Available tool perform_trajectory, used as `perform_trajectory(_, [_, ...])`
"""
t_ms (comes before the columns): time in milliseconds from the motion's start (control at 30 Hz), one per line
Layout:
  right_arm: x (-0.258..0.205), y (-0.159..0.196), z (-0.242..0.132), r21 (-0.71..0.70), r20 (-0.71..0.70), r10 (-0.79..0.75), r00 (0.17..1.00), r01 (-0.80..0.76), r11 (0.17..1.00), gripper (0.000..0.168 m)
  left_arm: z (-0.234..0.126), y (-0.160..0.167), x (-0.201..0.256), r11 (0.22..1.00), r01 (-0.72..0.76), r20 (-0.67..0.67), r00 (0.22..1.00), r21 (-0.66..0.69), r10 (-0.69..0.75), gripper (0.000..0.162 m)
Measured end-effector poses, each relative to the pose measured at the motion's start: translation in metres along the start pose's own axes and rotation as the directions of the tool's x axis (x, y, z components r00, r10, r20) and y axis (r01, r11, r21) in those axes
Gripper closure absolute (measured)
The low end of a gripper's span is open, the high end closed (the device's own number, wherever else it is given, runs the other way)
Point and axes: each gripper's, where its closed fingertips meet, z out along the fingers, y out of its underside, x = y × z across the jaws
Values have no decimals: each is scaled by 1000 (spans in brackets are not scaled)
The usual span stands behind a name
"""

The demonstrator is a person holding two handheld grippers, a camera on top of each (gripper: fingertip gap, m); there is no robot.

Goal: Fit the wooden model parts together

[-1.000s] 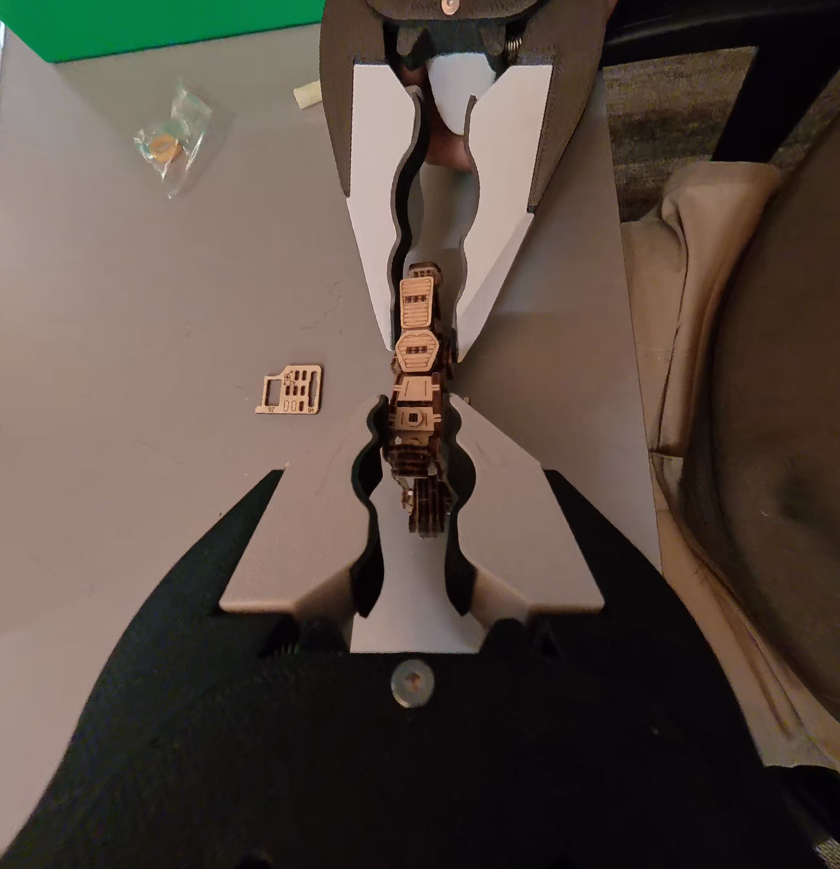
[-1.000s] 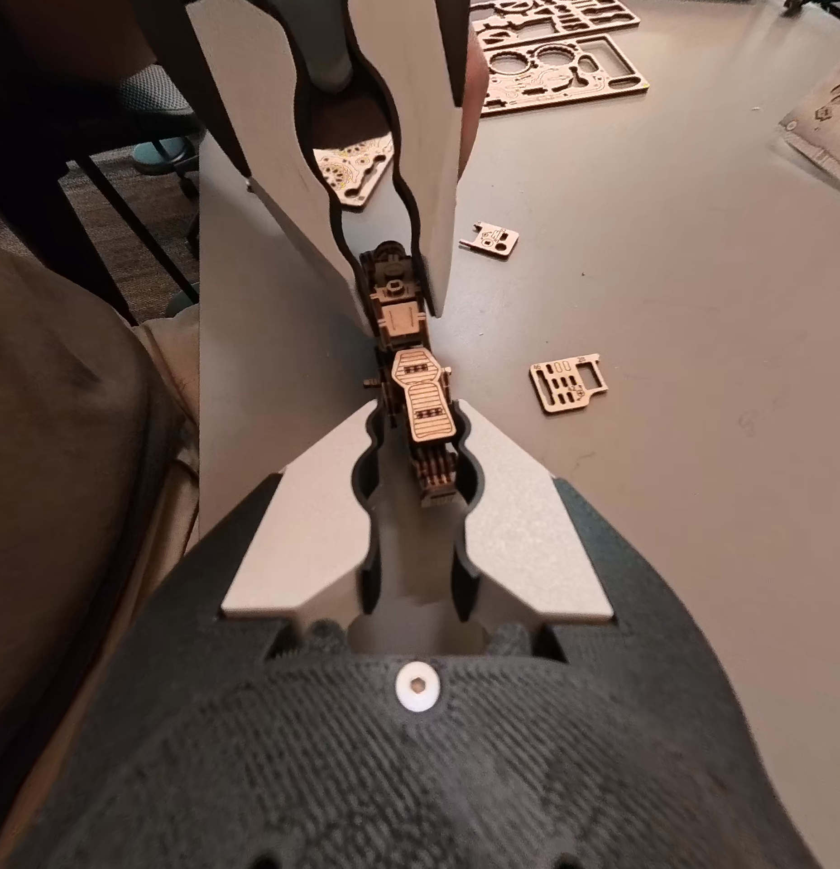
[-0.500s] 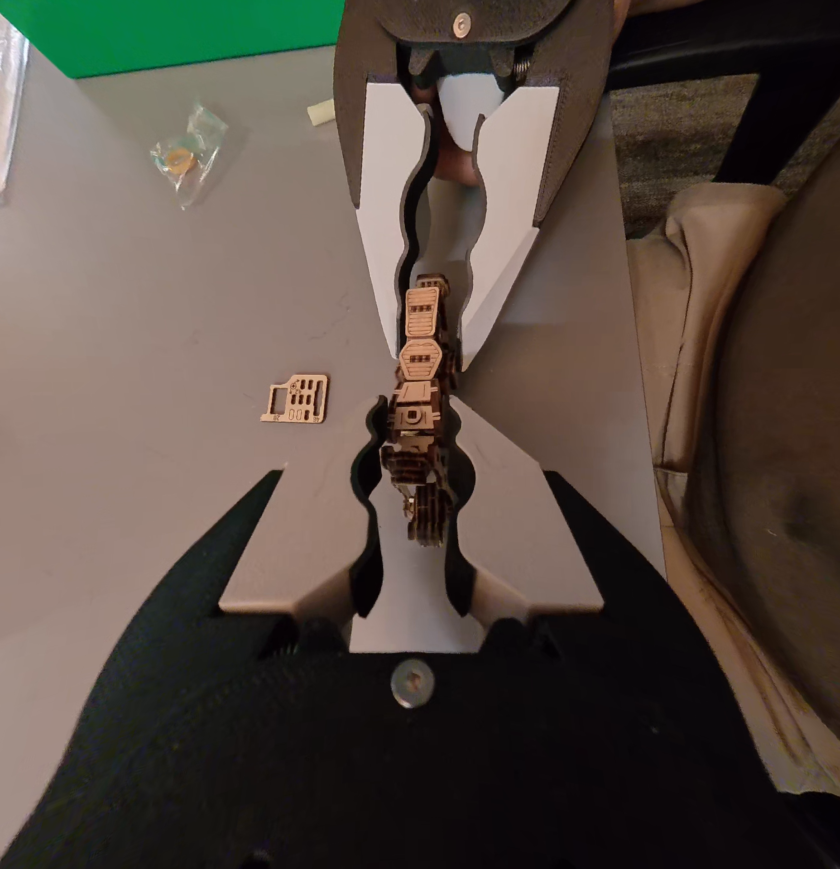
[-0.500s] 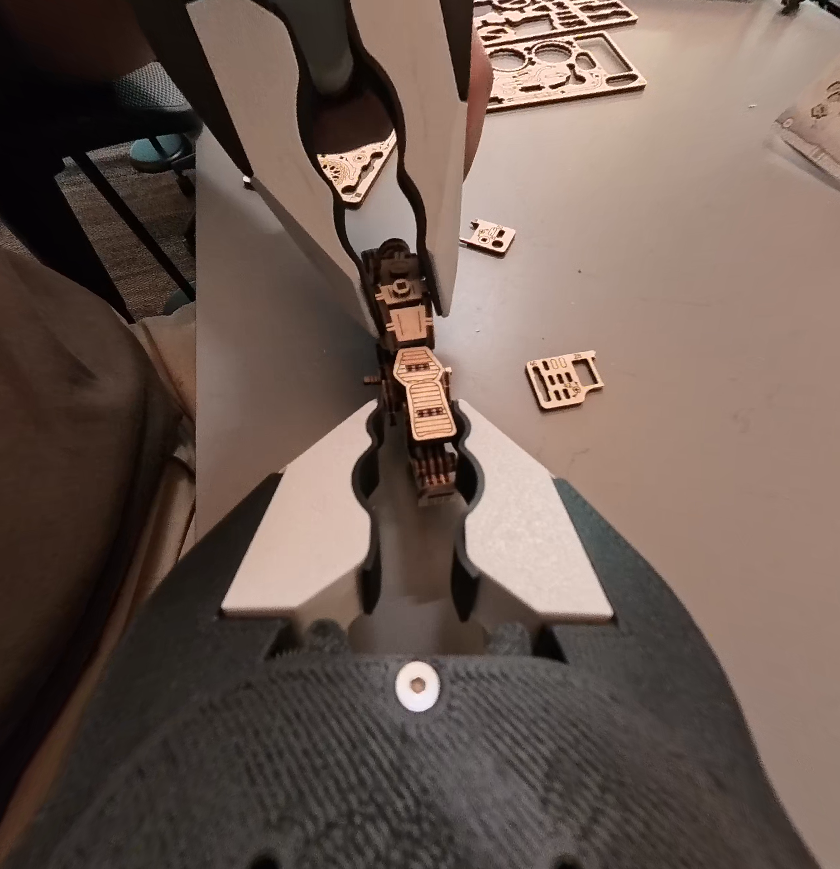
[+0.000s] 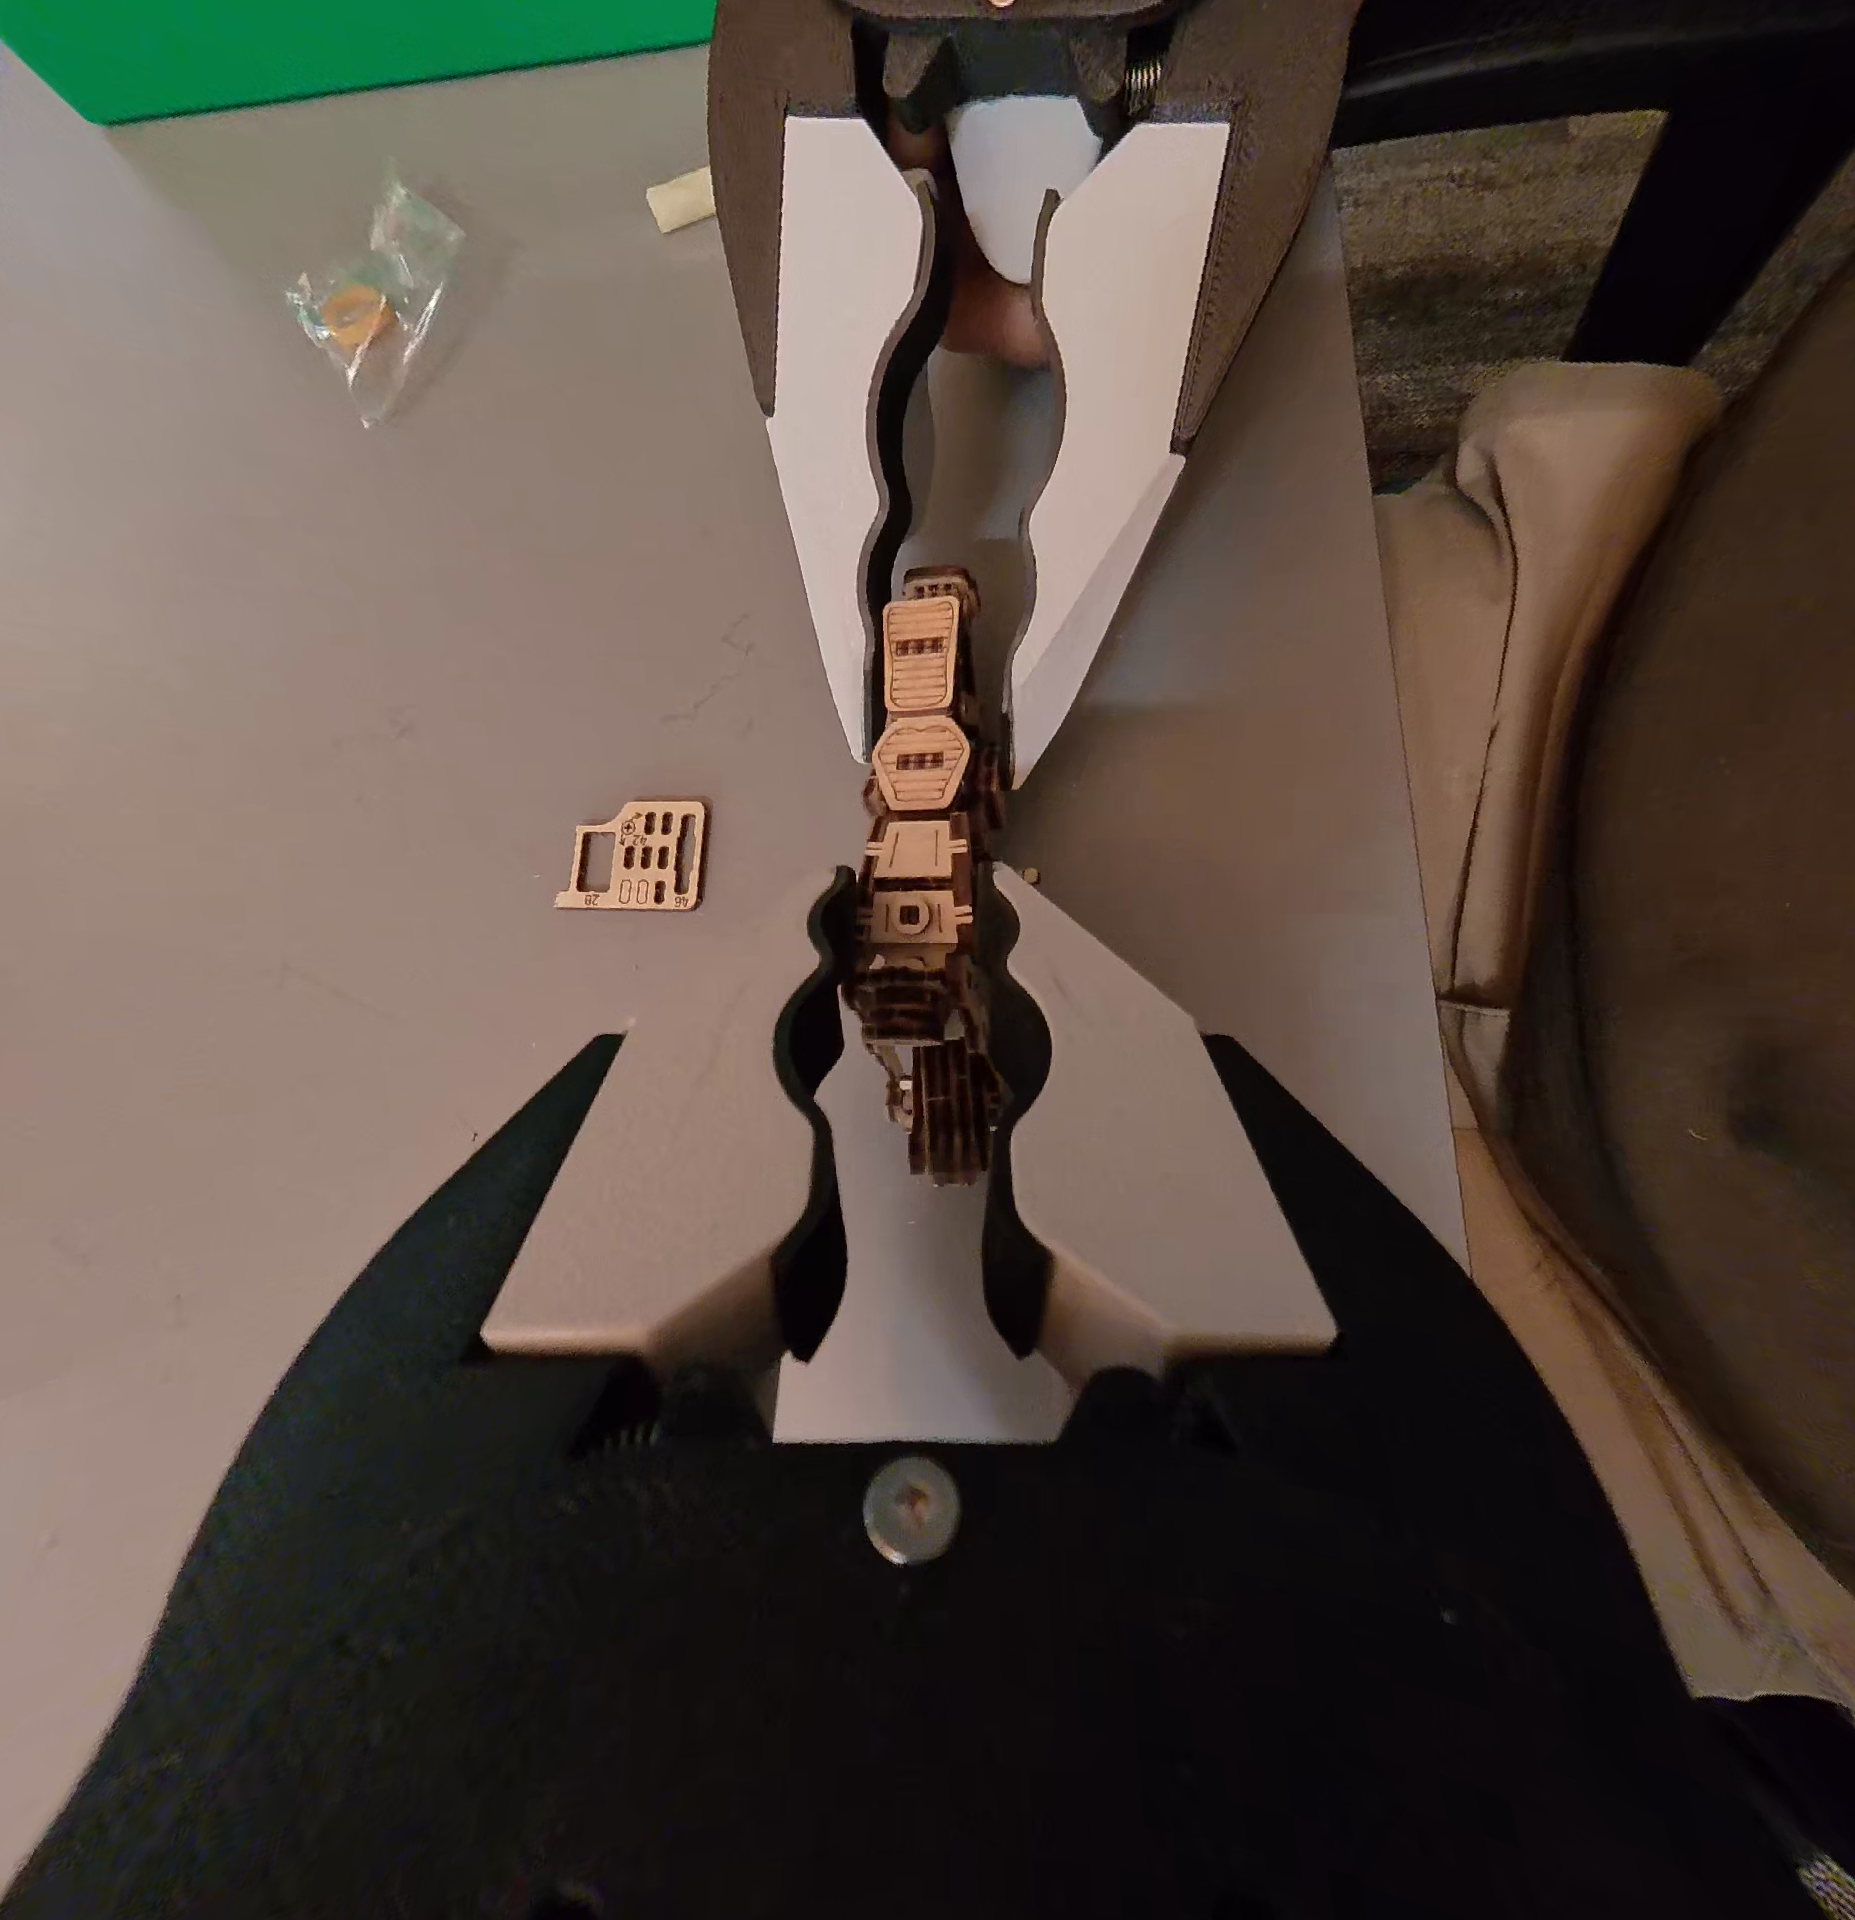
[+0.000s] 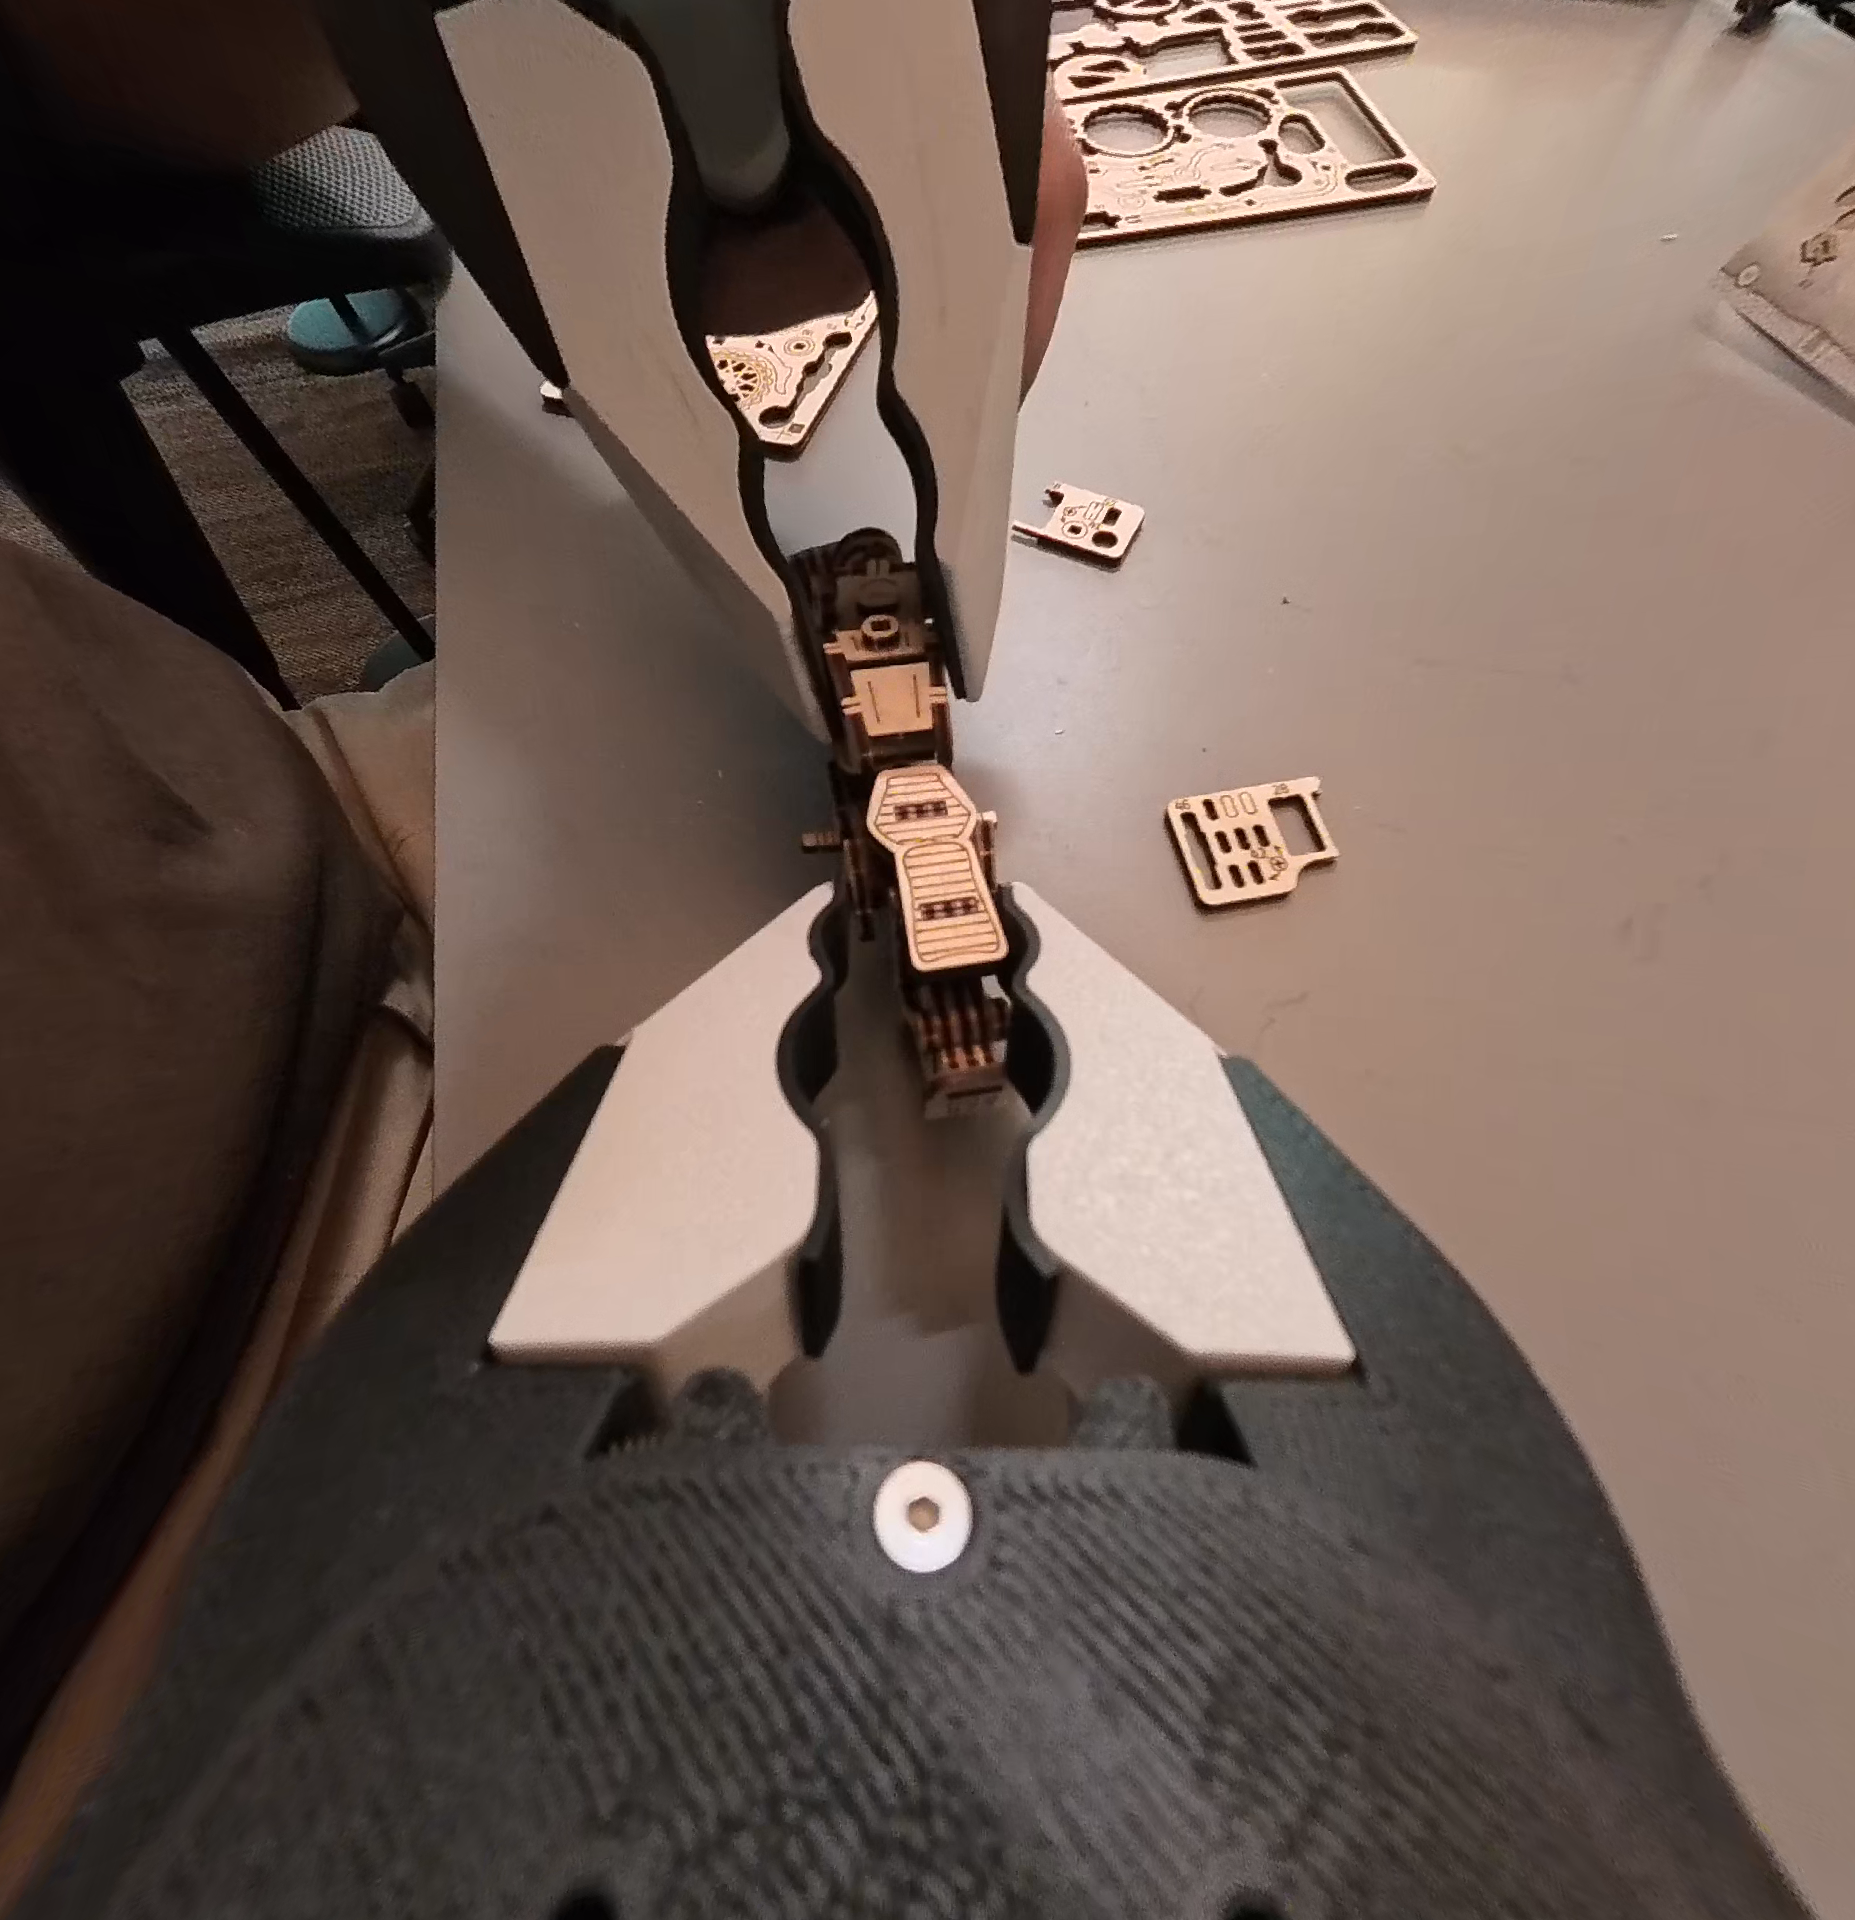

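Wooden model [image 5: 928,883]: held above grey table [image 5: 279,675], left gripper [image 5: 918,940] pinching one end, right gripper [image 6: 918,940] apparently clamping other. Loose slotted wooden piece [image 5: 634,857] alongside.

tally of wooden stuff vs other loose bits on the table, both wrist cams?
Assembled wooden model, held between left gripper and right gripper: 1
Small loose wooden pieces: 2
Punched-out wooden sheets: at least 2
Plastic bag of small parts: 1
Green box: 1
Total: at least 7
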Motion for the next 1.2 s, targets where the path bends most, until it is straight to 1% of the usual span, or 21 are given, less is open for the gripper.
perform_trajectory(167, [0, 0, 0, 1, -1, 0, 1000, 0, 1000, 142, 1, 1, 0, 1000, -4, 8, 1000, 5, 4, 138])
perform_trajectory(200, [1, 0, 0, 1, -3, 1, 1000, -1, 1000, 142, 2, 5, 1, 1000, -8, 5, 1000, -15, 8, 126])
perform_trajectory(233, [1, 0, 0, -1, -7, 2, 1000, -2, 1000, 142, 3, 6, 2, 1000, -9, 4, 1000, -17, 9, 118])
perform_trajectory(367, [1, 0, 1, -2, -6, 2, 1000, -3, 1000, 142, 1, 4, 9, 999, 34, -32, 999, 4, -34, 104])
perform_trajectory(433, [2, 0, 1, -1, -6, 7, 1000, -7, 1000, 142, 3, 8, 5, 998, 66, -3, 998, -2, -66, 94])
perform_trajectory(533, [4, 0, 0, 1, 7, 58, 998, -58, 998, 142, 3, 20, -10, 993, 115, 98, 989, -17, -113, 86])
perform_trajectory(600, [6, 0, -1, 4, 21, 101, 995, -101, 995, 143, -4, 21, -19, 986, 168, 154, 973, 20, -169, 78])
perform_trajectory(667, [7, -1, -2, 15, 35, 143, 989, -143, 990, 143, -15, 16, -27, 964, 241, 180, 949, 107, -258, 75])
perform_trajectory(733, [10, -4, -5, 37, 46, 182, 982, -184, 982, 143, -27, 10, -35, 921, 326, 188, 911, 214, -366, 74])
perform_trajectory(833, [13, -12, -10, 99, 81, 256, 963, -263, 960, 143, -41, 4, -46, 828, 427, 168, 844, 362, -509, 71])
perform_trajectory(900, [15, -22, -16, 163, 123, 313, 942, -330, 930, 143, -45, 6, -53, 767, 478, 160, 796, 428, -584, 70])
perform_trajectory(967, [19, -34, -24, 231, 165, 370, 914, -400, 887, 143, -46, 4, -55, 687, 530, 99, 753, 497, -651, 67])
perform_trajectory(1033, [24, -47, -33, 305, 202, 416, 886, -461, 833, 143, -47, -9, -49, 600, 568, -17, 734, 563, -679, 64])
perform_trajectory(1067, [26, -52, -38, 338, 221, 437, 872, -488, 805, 143, -47, -15, -45, 568, 581, -67, 731, 583, -679, 64])
perform_trajectory(1133, [30, -61, -46, 387, 256, 470, 845, -535, 751, 143, -43, -26, -38, 542, 587, -121, 737, 601, -665, 67])
perform_trajectory(1200, [31, -67, -51, 414, 300, 500, 813, -583, 699, 143, -42, -37, -34, 512, 583, -150, 739, 632, -657, 78])
